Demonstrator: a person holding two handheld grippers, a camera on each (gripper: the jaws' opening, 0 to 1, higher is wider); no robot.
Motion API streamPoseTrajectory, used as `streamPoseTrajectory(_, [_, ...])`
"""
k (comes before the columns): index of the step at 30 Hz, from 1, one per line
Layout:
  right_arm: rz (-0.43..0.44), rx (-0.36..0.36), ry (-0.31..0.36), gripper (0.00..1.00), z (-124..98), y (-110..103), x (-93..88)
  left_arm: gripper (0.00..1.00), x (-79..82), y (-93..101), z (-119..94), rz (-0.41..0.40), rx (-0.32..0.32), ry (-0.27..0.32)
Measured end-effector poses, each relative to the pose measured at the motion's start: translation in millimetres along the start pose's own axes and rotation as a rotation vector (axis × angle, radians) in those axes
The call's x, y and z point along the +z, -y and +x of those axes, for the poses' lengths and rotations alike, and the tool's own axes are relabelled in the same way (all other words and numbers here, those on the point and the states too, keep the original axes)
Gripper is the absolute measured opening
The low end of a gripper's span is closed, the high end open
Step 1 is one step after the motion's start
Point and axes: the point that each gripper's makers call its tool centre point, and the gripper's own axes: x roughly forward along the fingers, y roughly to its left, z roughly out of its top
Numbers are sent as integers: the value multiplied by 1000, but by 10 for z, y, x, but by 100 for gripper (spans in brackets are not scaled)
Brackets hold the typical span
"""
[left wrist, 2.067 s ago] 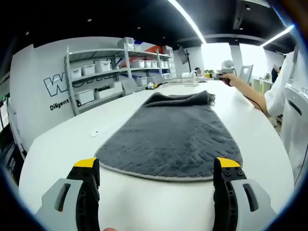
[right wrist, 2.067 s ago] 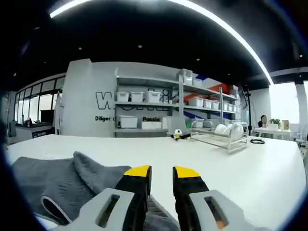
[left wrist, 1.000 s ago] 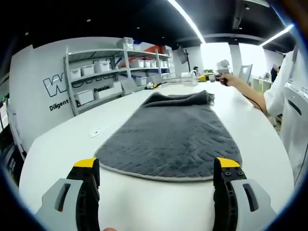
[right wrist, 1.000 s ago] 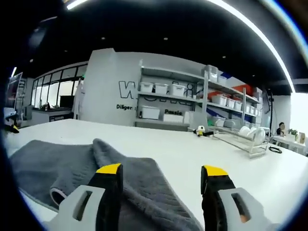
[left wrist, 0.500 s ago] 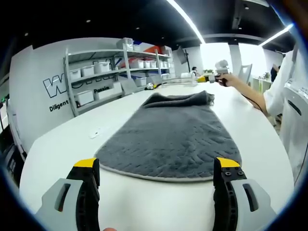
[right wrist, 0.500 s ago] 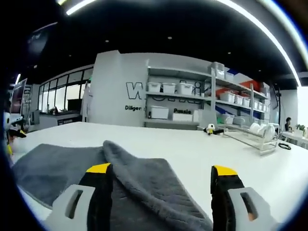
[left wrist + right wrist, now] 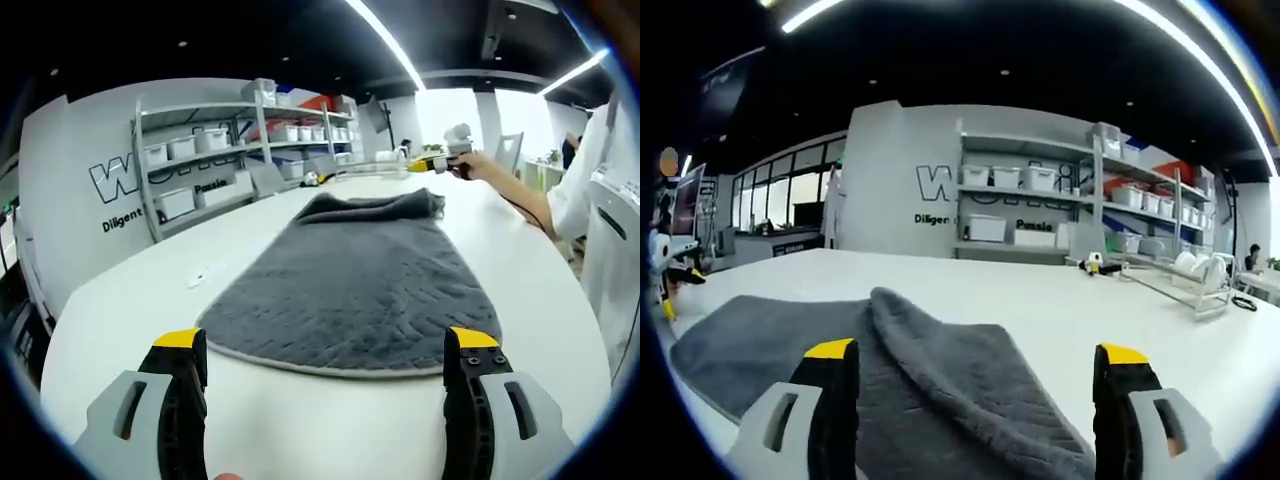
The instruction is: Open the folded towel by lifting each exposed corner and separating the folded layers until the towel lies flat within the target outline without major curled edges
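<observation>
A dark grey towel [image 7: 350, 280] with a pale hem lies spread on the white table [image 7: 130, 310], its far end still folded back in a thick ridge [image 7: 385, 205]. My left gripper [image 7: 325, 345] stands open at the towel's near hem, nothing between its jaws. In the right gripper view the same towel [image 7: 770, 345] shows with the folded flap [image 7: 960, 375] running forward between the jaws. My right gripper [image 7: 975, 355] is open wide over that flap, holding nothing. It also shows in the left gripper view as the right gripper [image 7: 440, 160], held by a hand past the towel's far end.
A person in a white sleeve [image 7: 600, 220] stands at the table's right edge. Shelves with white bins [image 7: 240, 150] line the back wall. A dish rack [image 7: 1180, 275] and a small yellow item [image 7: 1095, 265] sit on the far part of the table. A small white tag [image 7: 200, 272] lies left of the towel.
My right gripper has opened from nearly shut to wide and its view has swung over the folded flap. The left gripper has stayed still.
</observation>
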Motion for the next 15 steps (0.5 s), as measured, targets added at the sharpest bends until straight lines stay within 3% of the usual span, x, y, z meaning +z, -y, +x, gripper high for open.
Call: streamPoseTrajectory(15, [5,4,-2,99,1,-9,-11,97,-1,0,-1,0,1,0])
